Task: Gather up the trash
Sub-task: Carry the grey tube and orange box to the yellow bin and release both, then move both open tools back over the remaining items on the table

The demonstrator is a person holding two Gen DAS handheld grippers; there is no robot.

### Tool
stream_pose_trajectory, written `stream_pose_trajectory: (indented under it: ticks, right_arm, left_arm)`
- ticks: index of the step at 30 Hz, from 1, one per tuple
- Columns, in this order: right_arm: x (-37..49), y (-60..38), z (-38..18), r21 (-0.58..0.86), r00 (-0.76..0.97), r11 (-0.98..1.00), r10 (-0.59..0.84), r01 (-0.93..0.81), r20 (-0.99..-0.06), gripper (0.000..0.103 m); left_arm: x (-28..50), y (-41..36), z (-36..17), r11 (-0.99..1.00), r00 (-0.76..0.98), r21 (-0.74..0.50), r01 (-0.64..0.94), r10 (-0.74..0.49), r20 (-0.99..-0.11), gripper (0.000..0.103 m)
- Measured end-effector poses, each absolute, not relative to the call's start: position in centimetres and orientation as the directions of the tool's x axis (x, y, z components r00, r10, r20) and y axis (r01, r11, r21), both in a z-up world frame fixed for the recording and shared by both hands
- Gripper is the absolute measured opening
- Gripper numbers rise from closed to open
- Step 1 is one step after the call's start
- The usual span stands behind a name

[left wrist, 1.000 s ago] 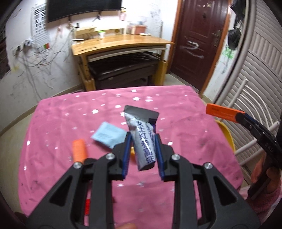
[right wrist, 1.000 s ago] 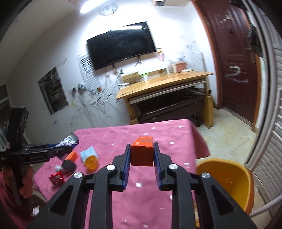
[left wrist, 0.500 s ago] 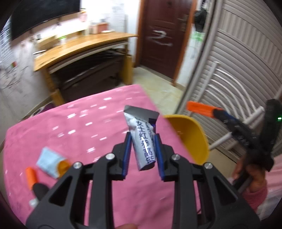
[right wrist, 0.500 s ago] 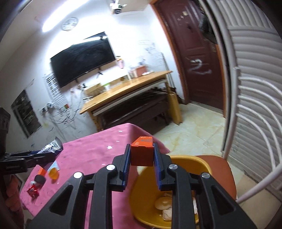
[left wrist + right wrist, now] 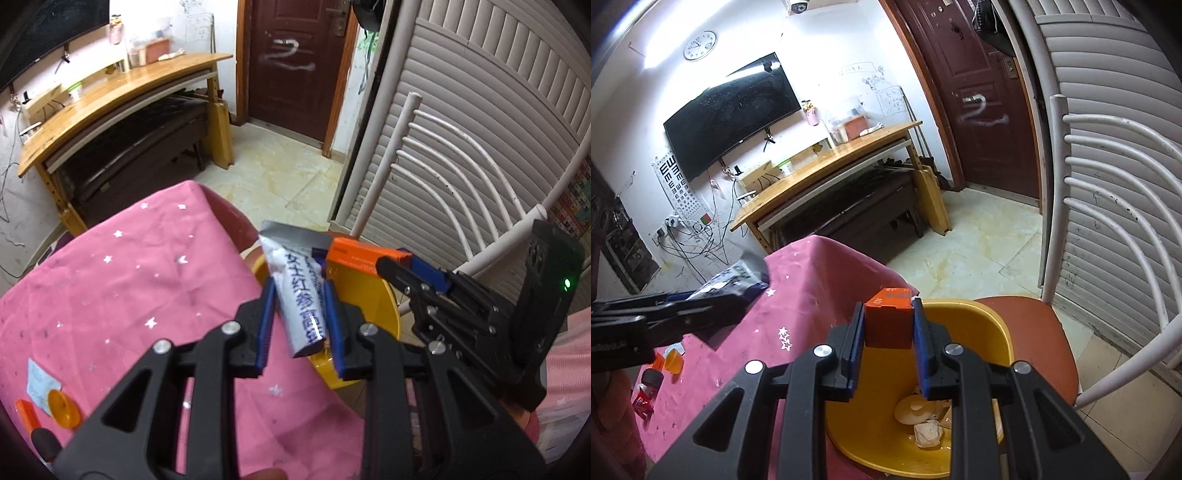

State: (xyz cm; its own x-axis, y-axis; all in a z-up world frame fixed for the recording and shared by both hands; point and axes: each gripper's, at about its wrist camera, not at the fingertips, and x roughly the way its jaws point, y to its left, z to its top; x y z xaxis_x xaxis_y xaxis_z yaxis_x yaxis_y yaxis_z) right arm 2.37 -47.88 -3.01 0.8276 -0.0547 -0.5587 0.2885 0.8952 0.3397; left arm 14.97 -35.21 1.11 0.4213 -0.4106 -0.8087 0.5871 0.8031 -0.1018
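Note:
My left gripper (image 5: pixel 300 328) is shut on a silver and white tube (image 5: pixel 297 291) with blue and red print, held over the right edge of the pink table (image 5: pixel 122 288). My right gripper (image 5: pixel 888 350) is shut on a small orange box (image 5: pixel 888 325) and hangs above the yellow bin (image 5: pixel 993 332), which holds some pale scraps (image 5: pixel 923 417). In the left wrist view the right gripper (image 5: pixel 369 258) with the orange box (image 5: pixel 354 254) sits just right of the tube, over the yellow bin (image 5: pixel 373 295). The left gripper (image 5: pixel 701 306) with the tube (image 5: pixel 742 277) shows at the left of the right wrist view.
The yellow bin stands on a red-seated white chair (image 5: pixel 1030 325) beside the table. More litter lies on the cloth: a pale blue packet (image 5: pixel 38 380), an orange cap (image 5: pixel 64 408), an orange piece (image 5: pixel 26 415). Beyond are a wooden desk (image 5: pixel 110 92), a dark door (image 5: pixel 295 62) and a slatted shutter (image 5: pixel 480 110).
Both grippers swung right, off the table toward the bin. The right one with the orange box now hangs over the bin; the left one with the tube has come up beside it.

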Motion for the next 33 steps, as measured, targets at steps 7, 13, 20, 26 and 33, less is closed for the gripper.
stream_pose_trajectory:
  ticks: [7,13,20,26,33]
  right_arm:
    - [2.9,-47.9,-3.7,0.336,0.808,0.894,-0.047,0.296,-0.587,0.019]
    - [3.1,-48.2,-4.2,0.343,0.798,0.890,-0.038,0.300,-0.601,0.023]
    - [3.3,-47.5,-4.3,0.343,0.803,0.894,-0.031,0.289,-0.596,0.057]
    - [3.6,-46.8,-3.9,0.338,0.809,0.903,-0.018,0.266,-0.587,0.064]
    - [3.4,-44.2,-1.8,0.334,0.855,0.925,0.020,0.180,-0.517,0.077]
  left_arm:
    - [16.1,-37.6,0.2,0.790,0.389,-0.106,0.604,-0.409,-0.826,0.027]
    - [16.6,-38.0,-0.2,0.802,0.393,-0.106,0.588,-0.397,-0.830,0.061]
    - [16.9,-36.5,0.0,0.827,0.407,-0.112,0.550,-0.382,-0.830,0.062]
    - [16.1,-33.7,1.5,0.843,0.431,-0.137,0.521,-0.398,-0.810,0.064]
    - [14.6,-28.1,3.6,0.863,0.477,-0.174,0.475,-0.418,-0.773,0.067]
